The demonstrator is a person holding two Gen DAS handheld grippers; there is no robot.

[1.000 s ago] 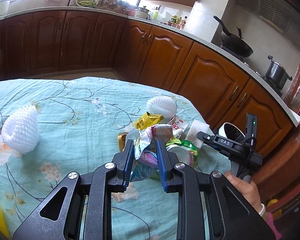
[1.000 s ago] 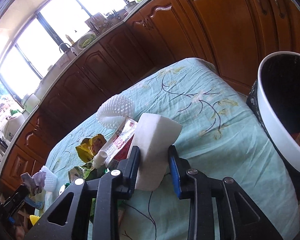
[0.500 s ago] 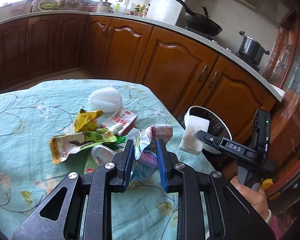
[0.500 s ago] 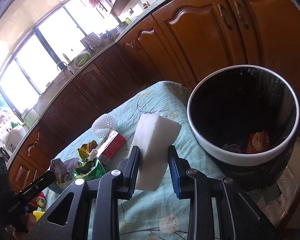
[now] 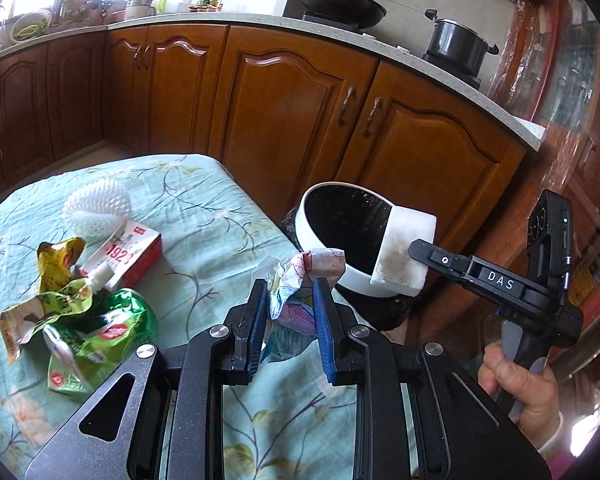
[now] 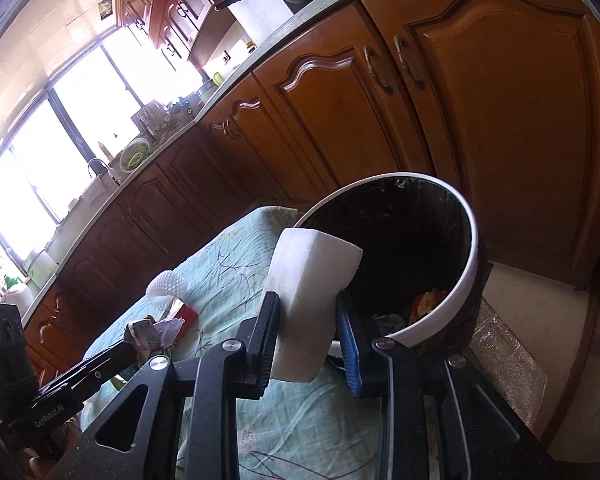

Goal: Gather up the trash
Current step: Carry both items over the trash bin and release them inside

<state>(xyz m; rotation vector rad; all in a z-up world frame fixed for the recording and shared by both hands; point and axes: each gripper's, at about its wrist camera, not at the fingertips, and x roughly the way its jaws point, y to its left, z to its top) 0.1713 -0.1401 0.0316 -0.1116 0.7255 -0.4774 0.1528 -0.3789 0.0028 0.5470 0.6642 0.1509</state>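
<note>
Left wrist view: a table draped in a pale green cloth (image 5: 204, 240) printed with dark branching stems and leaves carries loose litter, namely a white dimpled foam fruit net (image 5: 96, 206) at the far left, a red and white carton (image 5: 128, 254) just near of it, a creased yellow foil wrapper (image 5: 56, 256) and a glossy green crumpled packet (image 5: 100, 328) at the near left. The left gripper (image 5: 290, 312), black with blue pads, is clamped narrowly on a crumpled paper wad (image 5: 300, 276) of soft, wrinkled, printed tissue that bulges above its fingertips. Beyond the table's right edge stands a round trash bin (image 5: 320, 236) with a smooth white rim and a black liner. The right gripper (image 5: 414, 248), held by a hand (image 5: 520, 384) at the lower right, carries a white foam block (image 5: 404, 252), rectangular, with a brownish stain on the face toward the camera, at the bin's right rim. Glossy brown panelled cabinets (image 5: 292, 108) with metal handles fill the background. Right wrist view: the right gripper (image 6: 308, 320) presses both pads on the foam block (image 6: 308, 280), whose matte, finely grained slab stands upright between them and overlaps the bin's left rim. The bin (image 6: 470, 256) tilts in view, with red and pale scraps at its bottom. The left gripper (image 6: 128, 346) appears at the far left with the paper wad (image 6: 152, 332) at its tips, over the cloth (image 6: 300, 432).
</note>
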